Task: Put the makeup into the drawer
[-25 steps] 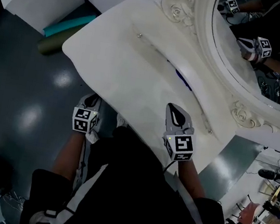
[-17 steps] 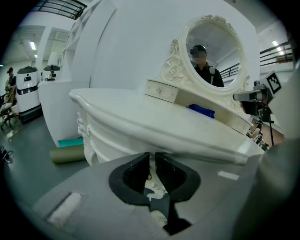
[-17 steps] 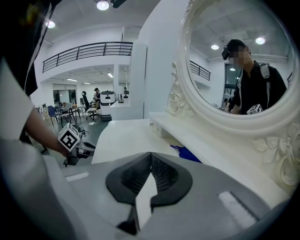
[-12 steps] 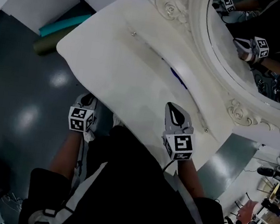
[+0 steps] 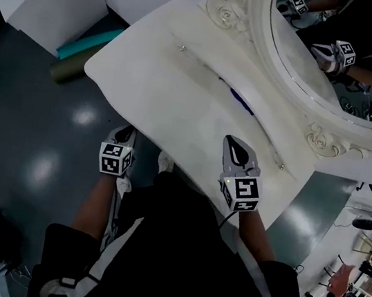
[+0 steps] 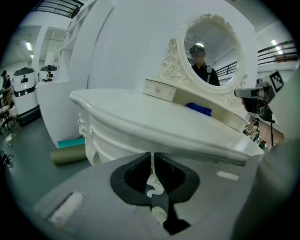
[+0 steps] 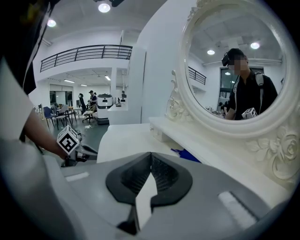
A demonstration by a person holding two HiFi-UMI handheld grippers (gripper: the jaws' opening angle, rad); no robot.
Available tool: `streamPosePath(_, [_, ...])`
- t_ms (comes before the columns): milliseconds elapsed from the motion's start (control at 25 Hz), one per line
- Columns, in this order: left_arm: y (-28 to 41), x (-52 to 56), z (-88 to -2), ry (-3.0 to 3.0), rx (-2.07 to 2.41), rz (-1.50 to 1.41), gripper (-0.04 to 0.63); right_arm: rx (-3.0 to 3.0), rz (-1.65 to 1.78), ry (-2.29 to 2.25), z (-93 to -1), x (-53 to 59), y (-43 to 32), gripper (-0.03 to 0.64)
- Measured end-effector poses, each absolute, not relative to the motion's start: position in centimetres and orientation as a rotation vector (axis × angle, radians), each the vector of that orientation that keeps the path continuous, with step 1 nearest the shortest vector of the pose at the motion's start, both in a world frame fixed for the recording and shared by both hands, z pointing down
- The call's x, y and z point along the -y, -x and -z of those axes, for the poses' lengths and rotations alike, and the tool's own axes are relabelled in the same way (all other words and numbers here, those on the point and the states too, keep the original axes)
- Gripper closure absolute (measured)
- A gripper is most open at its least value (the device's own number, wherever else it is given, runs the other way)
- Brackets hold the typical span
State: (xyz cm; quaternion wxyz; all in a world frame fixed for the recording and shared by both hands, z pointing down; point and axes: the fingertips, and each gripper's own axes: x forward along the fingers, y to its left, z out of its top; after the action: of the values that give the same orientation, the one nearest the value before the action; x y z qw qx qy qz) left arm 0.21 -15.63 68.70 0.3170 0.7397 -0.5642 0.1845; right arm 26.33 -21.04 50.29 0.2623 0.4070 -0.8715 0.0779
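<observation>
1. Change is slight: the left gripper [image 5: 123,132] has just been closing its jaws. In its own view they stand nearly together with a thin slit between and nothing in it (only the table's carved front shows through).
2. By contrast the right gripper [image 5: 234,143] is as it was a second back, jaws fully together and empty, hanging over the near edge of the dressing table [image 5: 158,80]. Both hands sit about where they were against the table; only the head camera has shifted the scene a little in frame.
3. For the task this gains no hold, I judge. The blue makeup item [image 5: 243,104] lies mid-frame on the tabletop against the low riser [image 6: 225,117] under the mirror [image 5: 338,70], well apart from both grippers. The small drawer [image 6: 160,90] at the riser's end looks closed with its knob showing, so the makeup lies outside it.
4. Table and riser are smooth, glossy white, and the top has a rounded, moulded lip. The mirror is oval, in a frame carved with scrolls and rosettes (hard, plaster-like relief).
5. Makeup looks flat and deep blue; it is too small to tell its kind. Gripper shells are matte grey with ribbed black pads [image 7: 163,173]. At left the floor [image 5: 38,156] is dark and polished, reflecting lamps.
</observation>
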Motion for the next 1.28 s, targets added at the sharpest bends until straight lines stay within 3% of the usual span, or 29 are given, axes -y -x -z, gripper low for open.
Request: streamPosePath(1280, [8.9, 9.9, -46.1, -2.348, 1.694, -0.165, 0.571, 2.589, -0.201, -1.309, -43.1, 13.3, -15.5, 0.618])
